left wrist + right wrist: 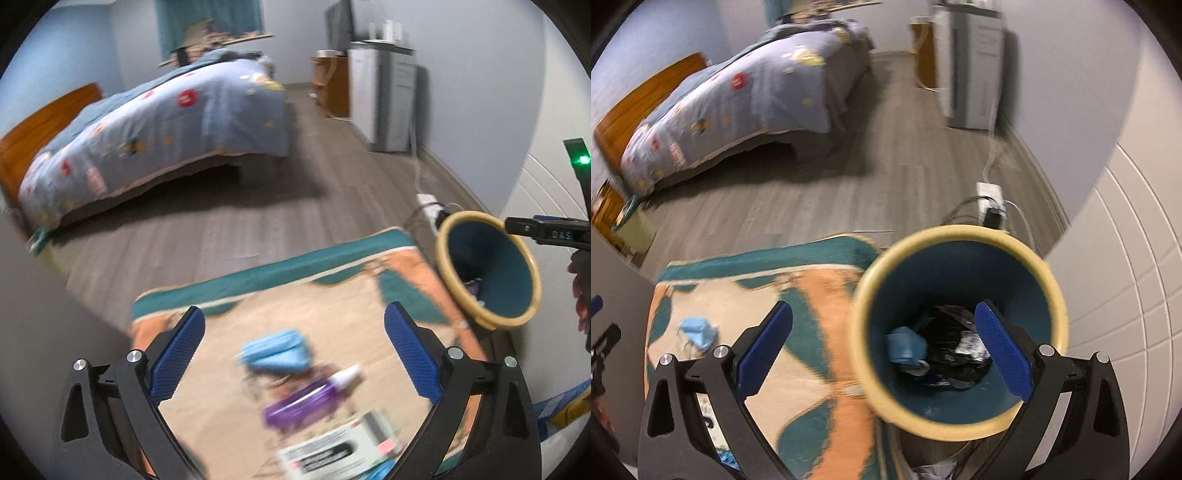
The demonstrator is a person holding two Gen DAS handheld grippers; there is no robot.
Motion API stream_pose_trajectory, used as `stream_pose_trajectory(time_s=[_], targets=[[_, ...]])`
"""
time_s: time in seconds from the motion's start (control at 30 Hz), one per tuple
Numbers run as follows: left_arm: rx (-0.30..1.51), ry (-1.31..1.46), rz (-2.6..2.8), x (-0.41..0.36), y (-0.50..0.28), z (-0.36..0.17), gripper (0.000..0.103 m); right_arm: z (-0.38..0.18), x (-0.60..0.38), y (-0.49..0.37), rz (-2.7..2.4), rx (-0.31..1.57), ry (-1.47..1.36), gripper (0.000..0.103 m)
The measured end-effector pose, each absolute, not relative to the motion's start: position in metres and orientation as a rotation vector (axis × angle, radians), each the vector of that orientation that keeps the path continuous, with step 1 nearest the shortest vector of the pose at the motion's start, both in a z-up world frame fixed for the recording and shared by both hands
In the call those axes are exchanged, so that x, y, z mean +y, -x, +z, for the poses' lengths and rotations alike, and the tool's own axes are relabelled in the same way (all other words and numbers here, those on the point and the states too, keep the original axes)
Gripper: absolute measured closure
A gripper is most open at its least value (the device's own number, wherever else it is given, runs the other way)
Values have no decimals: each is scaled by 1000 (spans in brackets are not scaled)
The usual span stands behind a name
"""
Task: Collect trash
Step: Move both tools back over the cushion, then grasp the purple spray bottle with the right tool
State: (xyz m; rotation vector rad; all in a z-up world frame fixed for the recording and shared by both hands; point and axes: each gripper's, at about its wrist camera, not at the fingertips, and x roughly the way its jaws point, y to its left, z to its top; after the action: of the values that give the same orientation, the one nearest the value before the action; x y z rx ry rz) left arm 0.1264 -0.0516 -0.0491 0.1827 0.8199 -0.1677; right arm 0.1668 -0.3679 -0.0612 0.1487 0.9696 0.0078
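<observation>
A teal trash bin (pixel 960 325) with a cream rim stands at the rug's right edge; it holds a blue mask (pixel 905 349) and dark crumpled wrappers (pixel 955 347). My right gripper (pixel 884 317) is open and empty, just above the bin's mouth. In the left wrist view the bin (pixel 487 273) is at the right. My left gripper (pixel 294 321) is open and empty above a patterned rug (pixel 258 288), over a crumpled blue mask (pixel 277 350), a purple bottle (pixel 310 400) and a white-green box (pixel 340 446). The mask on the rug also shows in the right wrist view (pixel 698 330).
A bed (pixel 159 133) with a blue quilt stands at the back left. A grey cabinet (pixel 384 96) and wooden unit are along the right wall. A power strip (pixel 990 195) with cables lies on the wood floor behind the bin. White panelled wall (pixel 1126 277) at right.
</observation>
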Motion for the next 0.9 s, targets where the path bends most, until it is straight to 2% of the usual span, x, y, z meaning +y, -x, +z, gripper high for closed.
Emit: stream_pose_trajectory(time_s=[0.27, 0.9], targets=[[860, -82, -47, 25, -105, -61, 6, -66, -287, -160, 142, 1021, -64, 6], [907, -22, 4, 94, -110, -89, 6, -137, -137, -160, 410, 1170, 250, 6]])
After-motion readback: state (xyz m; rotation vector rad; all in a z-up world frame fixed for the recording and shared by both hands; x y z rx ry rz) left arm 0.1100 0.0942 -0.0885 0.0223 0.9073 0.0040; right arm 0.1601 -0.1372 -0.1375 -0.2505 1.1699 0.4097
